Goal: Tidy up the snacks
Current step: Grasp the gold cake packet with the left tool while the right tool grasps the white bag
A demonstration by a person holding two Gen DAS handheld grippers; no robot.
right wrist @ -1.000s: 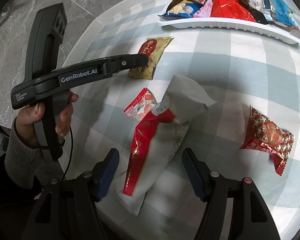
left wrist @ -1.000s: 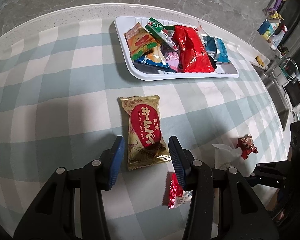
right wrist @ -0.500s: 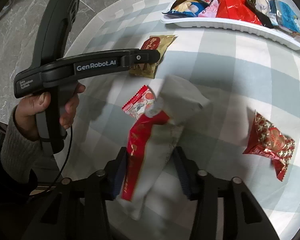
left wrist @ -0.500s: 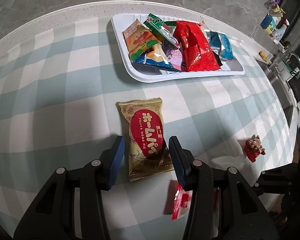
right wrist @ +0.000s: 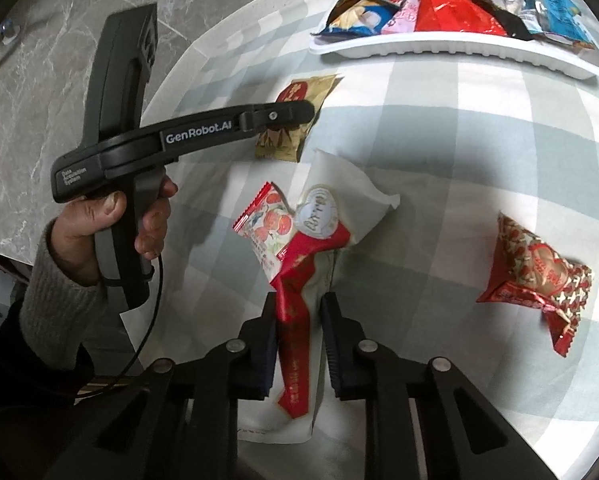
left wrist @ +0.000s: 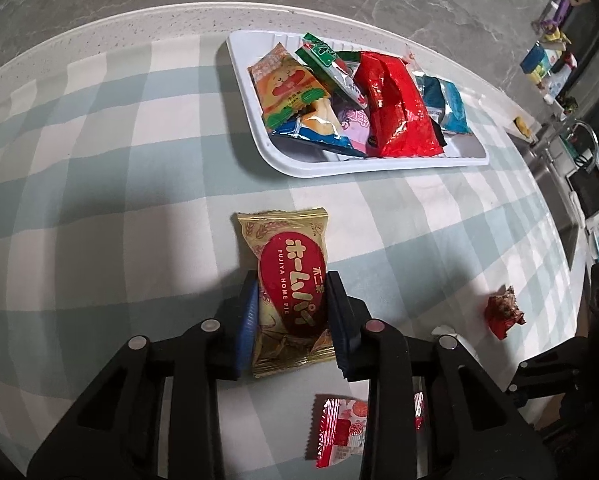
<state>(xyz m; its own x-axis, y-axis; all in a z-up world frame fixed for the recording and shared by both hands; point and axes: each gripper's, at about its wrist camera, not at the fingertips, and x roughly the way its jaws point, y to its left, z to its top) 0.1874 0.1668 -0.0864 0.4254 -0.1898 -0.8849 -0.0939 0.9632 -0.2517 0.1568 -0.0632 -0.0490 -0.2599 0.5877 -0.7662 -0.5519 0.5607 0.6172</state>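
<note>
A gold pie packet with a red oval label (left wrist: 283, 236) lies on the checked tablecloth. My left gripper (left wrist: 292, 280) is closing on its near half, and the blue pads press both sides. The right wrist view shows that gripper (right wrist: 295, 112) from the side over the same packet (right wrist: 319, 84). A long white-and-red packet (right wrist: 339, 184) lies beside it; my right gripper (right wrist: 299, 300) is closing on its near end, pads squeezing the wrapper. The white tray (left wrist: 339, 168) (right wrist: 459, 50) holds several snack packets at the far side.
A small red-and-white strawberry packet (right wrist: 265, 220) (left wrist: 339, 428) lies between the two held packets. A red star-patterned packet (right wrist: 539, 272) (left wrist: 503, 312) sits to the right. A hand (right wrist: 99, 216) grips the left gripper's handle. The round table's edge curves close on the left.
Both grippers have closed. The left jaws, first apart around the gold packet, now pinch it. The right jaws went from wide apart to squeezed on the white-and-red packet, which has crumpled.
</note>
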